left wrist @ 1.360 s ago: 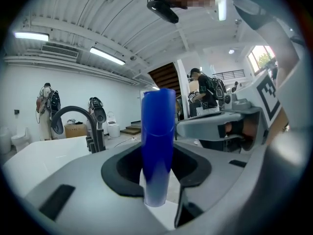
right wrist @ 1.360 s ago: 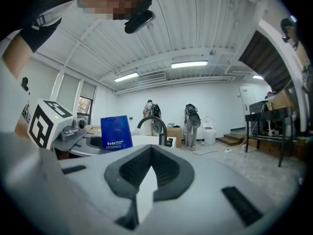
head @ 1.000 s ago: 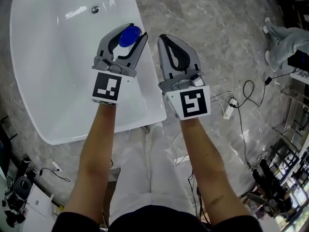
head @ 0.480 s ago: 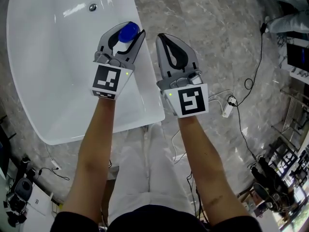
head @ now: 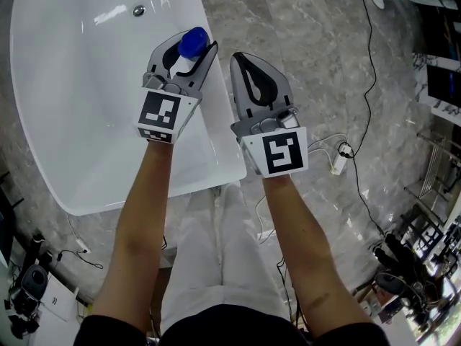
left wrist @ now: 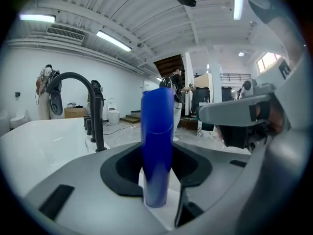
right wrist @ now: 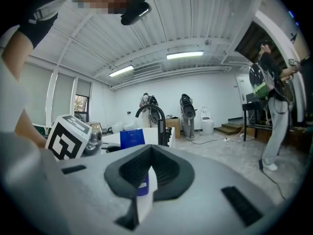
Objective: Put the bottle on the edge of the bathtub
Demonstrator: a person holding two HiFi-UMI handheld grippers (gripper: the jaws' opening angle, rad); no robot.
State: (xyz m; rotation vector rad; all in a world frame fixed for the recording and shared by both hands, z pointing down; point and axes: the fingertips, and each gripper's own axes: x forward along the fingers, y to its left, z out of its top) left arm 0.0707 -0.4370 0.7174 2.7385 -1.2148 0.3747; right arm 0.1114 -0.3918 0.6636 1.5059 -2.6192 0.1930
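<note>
The blue bottle (head: 193,43) stands upright between the jaws of my left gripper (head: 193,42), over the right rim of the white bathtub (head: 216,132). The left gripper's jaws are opening around it, with the pads still against its sides. In the left gripper view the bottle (left wrist: 157,146) rises straight up through the jaw opening, its base down by the white rim. My right gripper (head: 242,56) hangs just to the right, over the floor beside the tub, shut and empty. The right gripper view shows the bottle (right wrist: 132,137) behind its closed jaws.
A black arched faucet (left wrist: 93,111) stands on the tub's far end, and a drain (head: 138,10) lies in the basin. Cables and a power strip (head: 338,163) lie on the grey marble floor at the right. A person (right wrist: 274,106) stands at the far right.
Both grippers have shifted slightly forward and left along the tub rim. The bottle's blue cap now shows further past the left jaws' tips. The right gripper stays shut.
</note>
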